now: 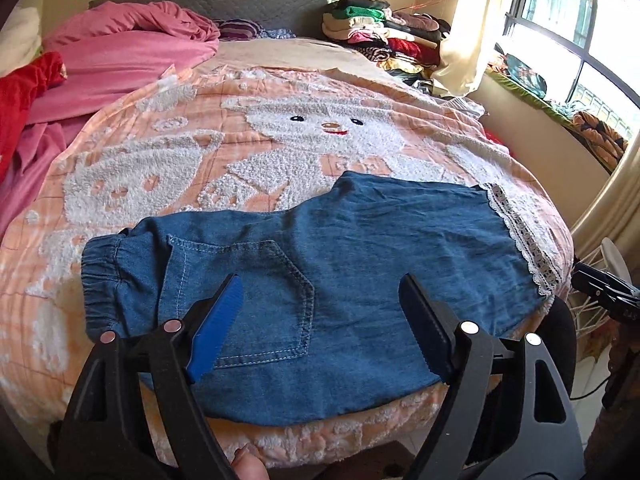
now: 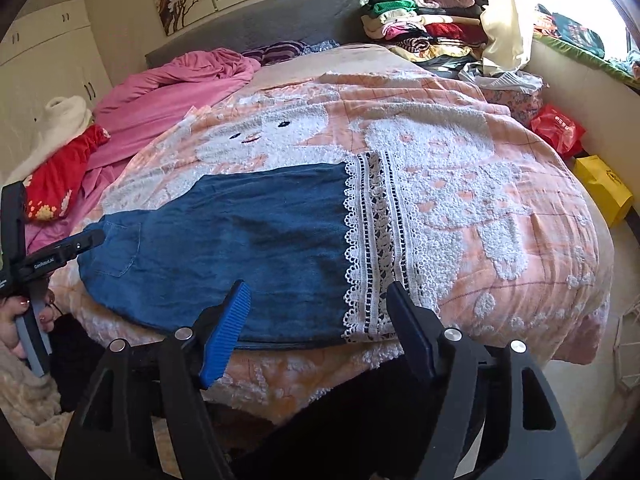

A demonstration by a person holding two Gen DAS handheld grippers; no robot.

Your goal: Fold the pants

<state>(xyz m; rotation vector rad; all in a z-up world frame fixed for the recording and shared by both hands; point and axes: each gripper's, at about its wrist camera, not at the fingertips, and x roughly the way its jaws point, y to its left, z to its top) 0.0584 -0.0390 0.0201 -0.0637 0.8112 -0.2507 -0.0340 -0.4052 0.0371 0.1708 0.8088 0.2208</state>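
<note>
- Your left gripper (image 1: 320,300) hangs over the pants (image 1: 312,280) near the back pocket (image 1: 256,292). Jaws wide apart, nothing between the pads, no grip on the cloth.
- Your right gripper (image 2: 318,300) sits over the leg end, by the white lace hem (image 2: 376,240). Jaws also spread wide, holding nothing.
- Pants lie flat on the peach bear blanket (image 1: 280,128), close to the near bed edge, folded lengthwise: elastic waistband (image 1: 100,272) to your left, lace hem to your right.
- Your left hand (image 2: 24,320) shows at the edge of the right wrist view, on its gripper handle.
</note>
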